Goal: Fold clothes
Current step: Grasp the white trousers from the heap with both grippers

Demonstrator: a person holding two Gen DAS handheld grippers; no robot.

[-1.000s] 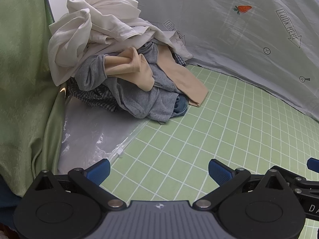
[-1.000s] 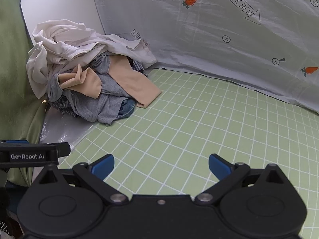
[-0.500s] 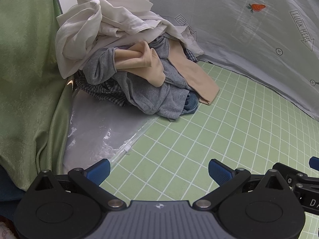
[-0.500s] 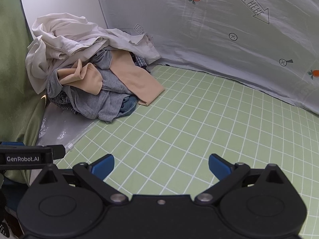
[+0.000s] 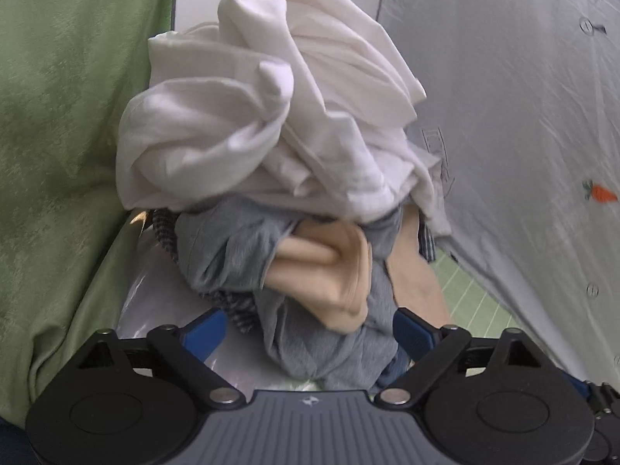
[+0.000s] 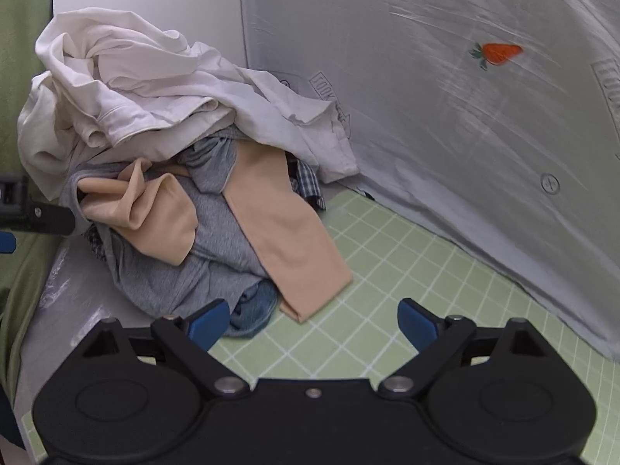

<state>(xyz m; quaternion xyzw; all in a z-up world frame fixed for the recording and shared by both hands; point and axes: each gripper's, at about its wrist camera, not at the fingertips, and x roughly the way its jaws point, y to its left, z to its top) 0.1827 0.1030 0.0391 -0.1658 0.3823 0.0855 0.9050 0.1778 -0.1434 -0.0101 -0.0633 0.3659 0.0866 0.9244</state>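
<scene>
Both grippers have closed in on the heap of clothes (image 6: 174, 162) since a second ago, the left gripper (image 5: 308, 331) furthest, its spread jaws now flanking the grey garment (image 5: 317, 348) without gripping. The right gripper (image 6: 314, 319) hangs released over the green grid mat (image 6: 407, 290), near the heap. Every garment lies crumpled at the far left corner; no folded piece shows, so all the folding seems left. White shirt (image 6: 128, 89) tops the heap, beige tights (image 6: 286, 232) trail out. Only the right view shows the mat's spread and denim (image 6: 252, 310); only the left shows the plastic bag (image 5: 155, 302).
</scene>
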